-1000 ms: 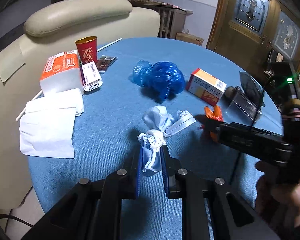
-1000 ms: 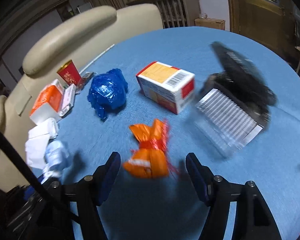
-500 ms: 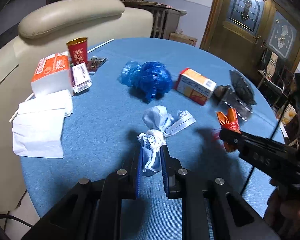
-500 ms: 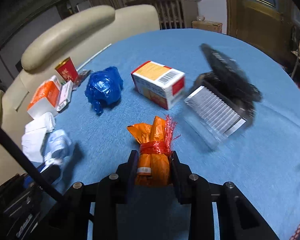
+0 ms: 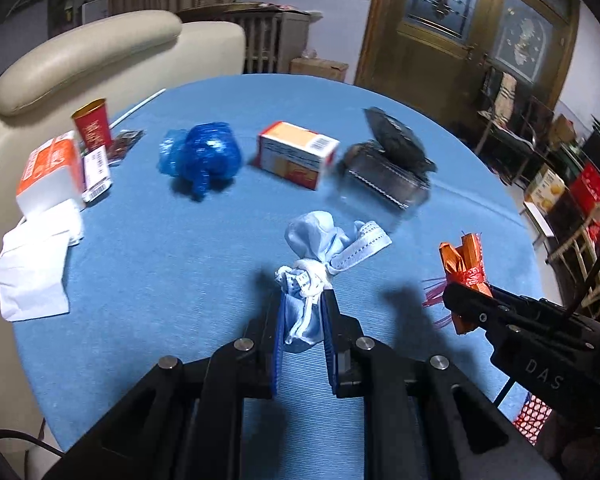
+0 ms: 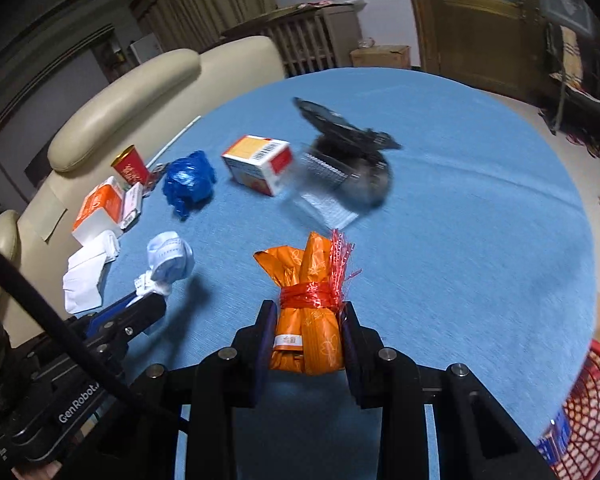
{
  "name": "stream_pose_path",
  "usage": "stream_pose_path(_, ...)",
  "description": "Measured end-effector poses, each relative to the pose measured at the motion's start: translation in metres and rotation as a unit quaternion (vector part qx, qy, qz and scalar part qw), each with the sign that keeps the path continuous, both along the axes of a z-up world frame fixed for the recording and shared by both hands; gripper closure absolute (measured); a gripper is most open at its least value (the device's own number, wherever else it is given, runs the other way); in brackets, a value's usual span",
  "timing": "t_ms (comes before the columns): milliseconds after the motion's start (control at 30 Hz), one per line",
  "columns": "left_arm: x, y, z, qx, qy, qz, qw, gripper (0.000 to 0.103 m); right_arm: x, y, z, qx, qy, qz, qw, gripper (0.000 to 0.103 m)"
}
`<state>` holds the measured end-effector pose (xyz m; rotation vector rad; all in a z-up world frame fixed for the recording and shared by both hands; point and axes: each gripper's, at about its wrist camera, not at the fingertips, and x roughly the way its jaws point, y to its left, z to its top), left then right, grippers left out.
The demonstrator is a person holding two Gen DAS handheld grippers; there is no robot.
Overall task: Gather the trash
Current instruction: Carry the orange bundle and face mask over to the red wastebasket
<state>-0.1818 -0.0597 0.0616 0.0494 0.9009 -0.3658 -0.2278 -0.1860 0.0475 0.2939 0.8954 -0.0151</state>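
Both grippers are loaded: the left gripper (image 5: pixel 303 330) is clamped on the pale blue mask bundle (image 5: pixel 314 268), the right gripper (image 6: pixel 305 336) squeezes the orange wrapper bundle (image 6: pixel 306 308), each lifted over the blue table (image 6: pixel 480 240), likely bound for the red basket (image 6: pixel 580 412) at near right.

Left gripper (image 5: pixel 302 320) angles down and forward, its jaws clamped tight on a pale blue tied bundle (image 5: pixel 314 248) that sticks up between the pads. Right gripper (image 6: pixel 306 338) takes the same downward tilt just alongside, jaws pressed against both flanks of an orange tied bundle (image 6: pixel 306 292). At the bottom left corner of the right wrist view there's what looks like a fingertip, too cropped to be sure.
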Motion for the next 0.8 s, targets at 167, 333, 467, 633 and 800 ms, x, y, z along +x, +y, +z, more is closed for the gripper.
stream_pose_path(167,-0.007,-0.013,0.002,0.005,-0.003,-0.015,0.9999,0.085,-0.016,-0.012,-0.002,-0.004,0.003,-0.014,1.000,0.070)
stream_pose_path(333,-0.014,-0.025,0.006,0.010,-0.008,-0.028,0.9995,0.085,-0.027,-0.021,0.000,-0.003,-0.002,-0.026,1.000,0.070)
stream_pose_path(467,-0.018,-0.033,0.008,0.012,-0.011,-0.036,0.9992,0.085,-0.035,-0.030,0.001,-0.001,-0.004,-0.039,0.999,0.070)
stream_pose_path(633,-0.022,-0.042,0.007,0.015,-0.012,-0.047,0.9987,0.085,-0.045,-0.042,0.003,-0.001,-0.007,-0.054,0.999,0.070)
stream_pose_path(800,-0.026,-0.052,0.007,0.020,-0.012,-0.057,0.9981,0.085,-0.057,-0.054,0.004,0.002,-0.009,-0.068,0.998,0.070)
